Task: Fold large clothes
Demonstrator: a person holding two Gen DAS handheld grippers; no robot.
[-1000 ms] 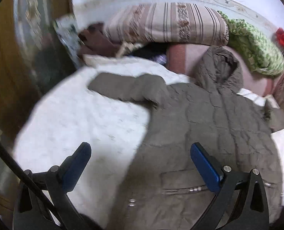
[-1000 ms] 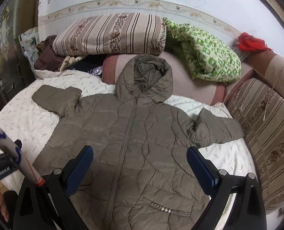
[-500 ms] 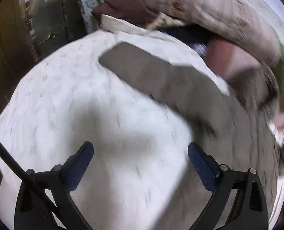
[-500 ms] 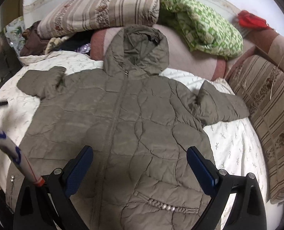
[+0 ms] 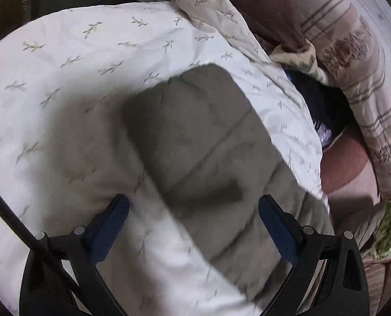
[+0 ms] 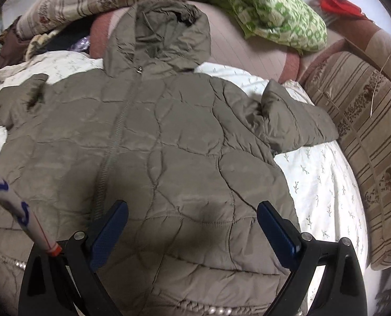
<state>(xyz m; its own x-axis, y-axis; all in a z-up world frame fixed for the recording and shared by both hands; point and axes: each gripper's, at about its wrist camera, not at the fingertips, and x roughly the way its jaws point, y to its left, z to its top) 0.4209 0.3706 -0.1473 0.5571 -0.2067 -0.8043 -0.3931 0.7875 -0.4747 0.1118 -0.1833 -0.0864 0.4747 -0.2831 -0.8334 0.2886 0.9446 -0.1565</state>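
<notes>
An olive quilted hooded jacket [image 6: 169,137] lies flat, front up and zipped, on a white leaf-print bedsheet [image 6: 322,184]. Its hood [image 6: 158,31] points to the far side and its right-hand sleeve [image 6: 295,121] lies out toward the striped cushion. In the left wrist view the other sleeve [image 5: 195,142] lies on the sheet [image 5: 63,79], its cuff end pointing away. My left gripper [image 5: 194,216] is open, low over that sleeve, with the sleeve between its blue pads. My right gripper [image 6: 192,221] is open and empty above the jacket's chest.
Striped bedding [image 6: 97,0], a green patterned cloth [image 6: 274,13] and a red item [image 6: 337,2] are piled at the bed's far side. A striped cushion [image 6: 366,144] lines the right. Dark clothes [image 5: 324,110] and a pink blanket [image 5: 345,163] lie beyond the left sleeve.
My left gripper has swung left and dropped close over the jacket's left sleeve. My right gripper has moved forward and lower over the jacket body. Both stay open.
</notes>
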